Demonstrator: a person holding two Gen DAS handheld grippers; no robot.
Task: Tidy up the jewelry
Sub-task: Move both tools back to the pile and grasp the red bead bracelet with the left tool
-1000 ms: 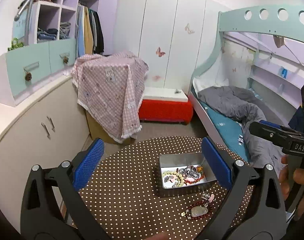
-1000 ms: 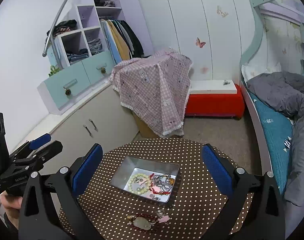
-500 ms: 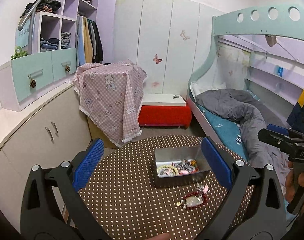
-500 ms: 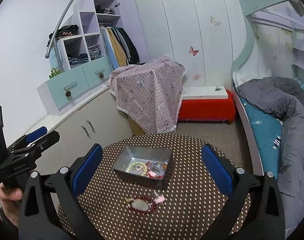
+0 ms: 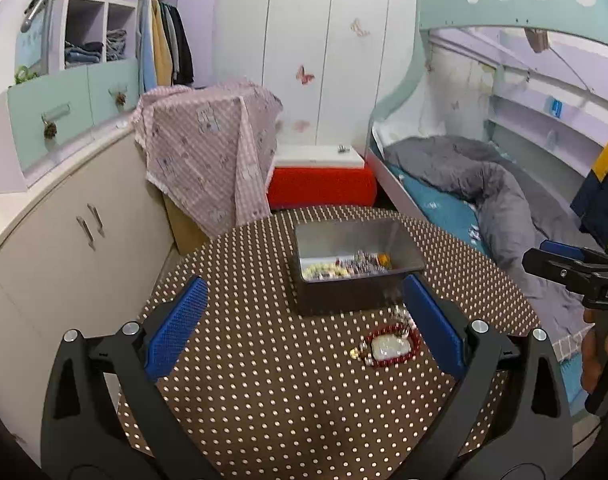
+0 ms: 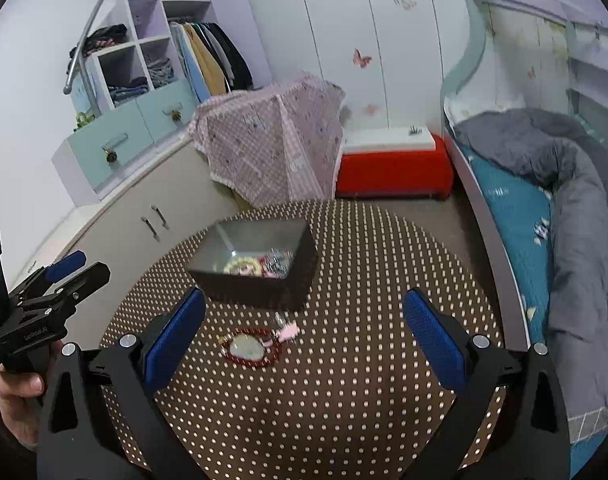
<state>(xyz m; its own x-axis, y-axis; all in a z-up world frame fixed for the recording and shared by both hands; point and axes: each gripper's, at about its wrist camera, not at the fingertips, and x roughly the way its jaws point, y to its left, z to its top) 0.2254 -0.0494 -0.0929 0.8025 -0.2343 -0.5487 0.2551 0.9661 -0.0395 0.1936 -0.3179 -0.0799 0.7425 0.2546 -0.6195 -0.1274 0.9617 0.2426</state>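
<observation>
A grey metal box [image 5: 355,256] [image 6: 260,264] stands on the round brown polka-dot table [image 5: 264,380] [image 6: 363,380] and holds several bead bracelets. A red bead bracelet with a pale stone pendant [image 5: 389,346] [image 6: 251,347] lies on the cloth in front of the box, with a small pink charm [image 6: 290,330] beside it. My left gripper [image 5: 304,324] is open and empty above the table, the bracelet near its right finger. My right gripper [image 6: 304,330] is open and empty, the bracelet nearer its left finger. Each gripper shows at the edge of the other's view.
A pink checked cloth covers a box [image 5: 212,152] behind the table. A red and white bench [image 5: 319,178] stands by the wardrobe. A bunk bed with a grey duvet [image 5: 495,192] is on the right. Cabinets [image 5: 64,240] run along the left.
Both grippers have drawn back and lowered, so the box and bracelet sit lower and closer in view. Both stay open. Box and bracelet have not moved on the table.
</observation>
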